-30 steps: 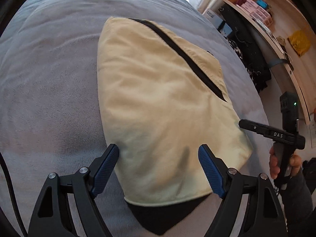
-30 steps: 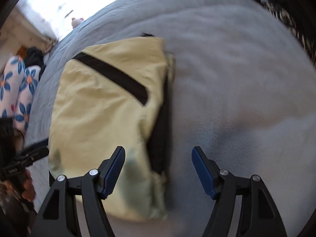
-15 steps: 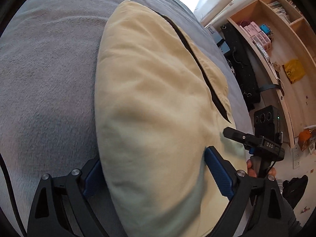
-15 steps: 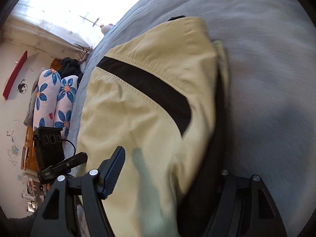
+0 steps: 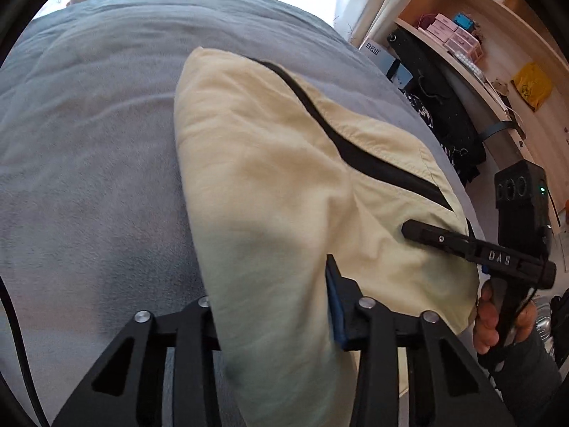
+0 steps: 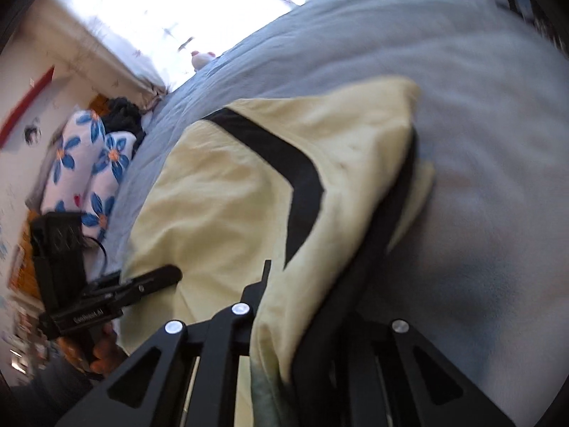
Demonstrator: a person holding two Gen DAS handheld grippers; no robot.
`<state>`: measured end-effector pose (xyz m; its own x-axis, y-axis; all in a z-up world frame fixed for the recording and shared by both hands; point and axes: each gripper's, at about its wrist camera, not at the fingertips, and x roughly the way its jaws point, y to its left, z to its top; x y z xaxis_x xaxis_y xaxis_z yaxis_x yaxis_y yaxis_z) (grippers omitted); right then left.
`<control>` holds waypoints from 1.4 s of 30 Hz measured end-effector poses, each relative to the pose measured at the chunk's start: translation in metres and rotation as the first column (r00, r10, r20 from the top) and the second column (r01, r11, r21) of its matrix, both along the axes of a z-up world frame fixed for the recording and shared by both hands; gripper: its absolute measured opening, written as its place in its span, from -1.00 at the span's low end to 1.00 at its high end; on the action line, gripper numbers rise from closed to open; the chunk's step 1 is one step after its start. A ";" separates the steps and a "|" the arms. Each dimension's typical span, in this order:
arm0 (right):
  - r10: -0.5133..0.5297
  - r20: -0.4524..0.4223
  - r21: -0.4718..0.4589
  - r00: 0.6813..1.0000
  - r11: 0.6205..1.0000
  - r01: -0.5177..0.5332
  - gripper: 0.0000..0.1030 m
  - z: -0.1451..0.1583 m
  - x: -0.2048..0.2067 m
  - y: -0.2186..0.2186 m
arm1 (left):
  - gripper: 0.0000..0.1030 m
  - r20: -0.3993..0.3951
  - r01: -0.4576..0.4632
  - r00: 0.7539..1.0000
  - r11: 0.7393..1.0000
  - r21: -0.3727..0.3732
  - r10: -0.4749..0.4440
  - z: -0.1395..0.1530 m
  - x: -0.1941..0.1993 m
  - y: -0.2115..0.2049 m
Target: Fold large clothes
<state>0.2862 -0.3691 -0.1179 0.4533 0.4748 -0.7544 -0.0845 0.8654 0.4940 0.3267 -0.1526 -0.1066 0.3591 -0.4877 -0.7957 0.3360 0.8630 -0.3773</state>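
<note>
Already the near end of the garment [image 5: 284, 185] is gathered between both hand-held grippers, while the rest lies on the bed [image 5: 89, 142], stretching away from them toward the window. The left hand-held gripper [image 5: 274, 316] is closing, with the pale yellow cloth bunched between its jaws; only the blue pad [image 5: 332, 306] of one finger shows, pressed into the fabric. The right hand-held gripper [image 6: 306, 323] is also closing, nearly to its tightest, on the edge where a dark lining [image 6: 377, 235] shows under the yellow. The long axis of the garment is judged to run straight ahead of the two grippers, from the held end to the far end still resting flat. Neither side is clearly nearer; the near end is shared, left corner and right corner. The coming move is therefore judged to be a carry of this end forward, over the far half.
</note>
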 end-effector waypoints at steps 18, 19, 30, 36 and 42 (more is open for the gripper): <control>0.117 0.169 -0.005 0.979 0.993 -0.118 -0.80 0.107 0.025 0.209 | -0.32 0.176 -0.077 0.983 0.989 0.123 0.055 0.137 0.007 0.214; 0.121 0.172 -0.001 0.978 0.992 -0.123 -0.80 0.109 0.035 0.224 | -0.32 0.178 -0.087 0.982 0.987 0.135 0.062 0.143 0.022 0.235; 0.070 0.216 0.076 0.974 0.993 -0.088 -0.80 0.087 0.194 0.335 | -0.29 0.202 -0.103 0.977 0.979 0.174 0.067 0.130 0.186 0.372; 0.040 0.169 0.101 0.985 0.993 -0.057 -0.79 0.003 0.256 0.356 | -0.14 0.172 -0.104 0.983 0.974 0.202 0.069 0.040 0.257 0.392; 0.047 0.167 0.043 0.985 0.998 -0.055 -0.60 -0.062 0.270 0.358 | 0.89 0.246 -0.256 0.945 0.955 0.149 0.215 -0.035 0.266 0.418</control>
<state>0.5566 -0.0113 -0.1797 0.5440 0.5342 -0.6471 -0.2121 0.8337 0.5099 0.5923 0.2650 -0.1416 0.6259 -0.2257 -0.7466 0.1727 0.9735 -0.1496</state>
